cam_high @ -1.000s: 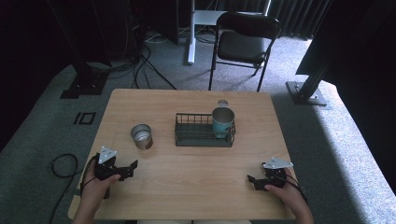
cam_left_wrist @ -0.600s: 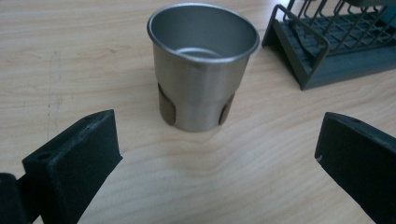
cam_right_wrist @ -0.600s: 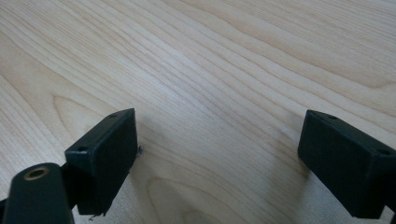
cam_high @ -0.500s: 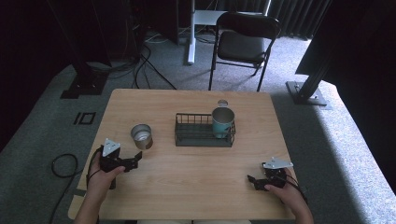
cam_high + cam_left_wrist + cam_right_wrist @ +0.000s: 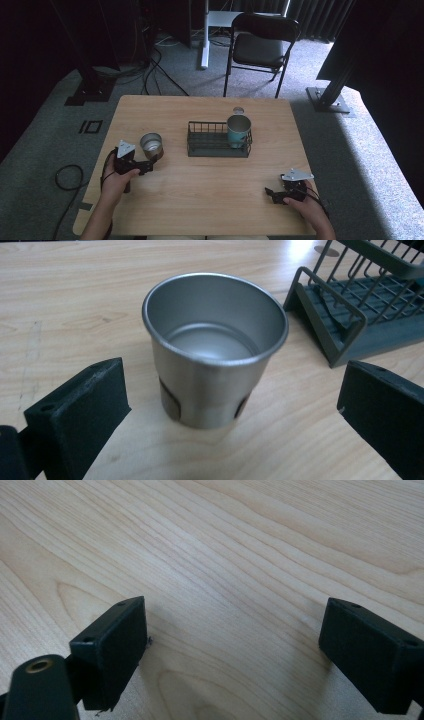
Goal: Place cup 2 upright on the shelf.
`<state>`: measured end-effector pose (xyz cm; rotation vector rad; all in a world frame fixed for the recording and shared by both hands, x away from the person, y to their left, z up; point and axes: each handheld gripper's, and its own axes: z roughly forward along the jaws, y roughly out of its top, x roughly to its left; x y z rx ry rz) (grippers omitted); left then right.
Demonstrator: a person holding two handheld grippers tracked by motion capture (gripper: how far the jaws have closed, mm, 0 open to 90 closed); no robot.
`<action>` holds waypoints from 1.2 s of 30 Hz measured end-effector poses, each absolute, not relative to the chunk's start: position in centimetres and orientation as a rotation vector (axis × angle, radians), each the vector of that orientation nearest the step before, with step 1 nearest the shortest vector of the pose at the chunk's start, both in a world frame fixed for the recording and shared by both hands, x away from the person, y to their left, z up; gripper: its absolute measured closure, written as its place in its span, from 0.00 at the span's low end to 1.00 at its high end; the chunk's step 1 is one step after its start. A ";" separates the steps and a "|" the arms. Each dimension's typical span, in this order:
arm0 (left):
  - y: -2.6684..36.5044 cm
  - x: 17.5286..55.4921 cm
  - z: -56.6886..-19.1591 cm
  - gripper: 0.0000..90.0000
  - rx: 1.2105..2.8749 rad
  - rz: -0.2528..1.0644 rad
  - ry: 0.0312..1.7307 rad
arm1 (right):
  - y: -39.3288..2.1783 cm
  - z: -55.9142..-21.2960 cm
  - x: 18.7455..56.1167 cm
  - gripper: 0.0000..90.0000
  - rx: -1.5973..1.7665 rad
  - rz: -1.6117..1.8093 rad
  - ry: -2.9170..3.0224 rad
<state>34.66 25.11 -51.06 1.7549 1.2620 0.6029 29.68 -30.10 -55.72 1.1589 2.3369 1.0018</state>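
Cup (image 5: 215, 347) stands on the table (image 5: 200, 200) directly ahead of the left hand-held gripper (image 5: 150, 162), between its jaws. Wire rack (image 5: 360, 315) sits beyond, to its right, holding a can (image 5: 238, 131).

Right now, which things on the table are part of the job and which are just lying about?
In the job:
- steel cup, upright between the open left tongs
- wire rack, probably

Lying about:
- teal can in the rack
- small round lid behind it
- right tongs, open over bare table
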 end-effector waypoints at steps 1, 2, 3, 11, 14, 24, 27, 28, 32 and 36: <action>25.1 34.9 -51.1 0.01 1.753 0.603 1.259 | -30.1 -55.7 29.7 0.13 1.159 1.002 2.337; 25.0 35.1 -51.1 0.01 1.752 0.607 1.257 | -30.1 -55.7 29.7 0.13 1.159 1.002 2.337; 24.9 35.3 -51.1 0.01 1.755 0.611 1.254 | -30.1 -55.7 29.7 0.13 1.158 1.002 2.337; 24.4 36.8 -51.2 0.01 1.744 0.666 1.230 | -30.1 -55.7 29.7 0.13 1.159 1.002 2.337; 24.3 37.3 -51.3 0.01 1.743 0.670 1.224 | -30.1 -55.7 29.7 0.13 1.159 1.002 2.337; 23.9 38.3 -51.9 0.01 1.772 0.688 1.217 | -30.1 -55.7 29.7 0.13 1.159 1.002 2.337; 23.9 38.5 -52.0 0.01 1.768 0.699 1.216 | -30.1 -55.7 29.7 0.13 1.159 1.002 2.337; 23.9 38.6 -52.0 0.01 1.765 0.707 1.210 | -30.1 -55.7 29.7 0.13 1.159 1.002 2.337; 23.8 38.8 -52.2 0.03 1.774 0.712 1.204 | -30.1 -55.7 29.7 0.13 1.159 1.002 2.337; 23.5 38.9 -52.2 0.09 1.773 0.699 1.198 | -30.1 -55.7 29.7 0.13 1.157 1.002 2.337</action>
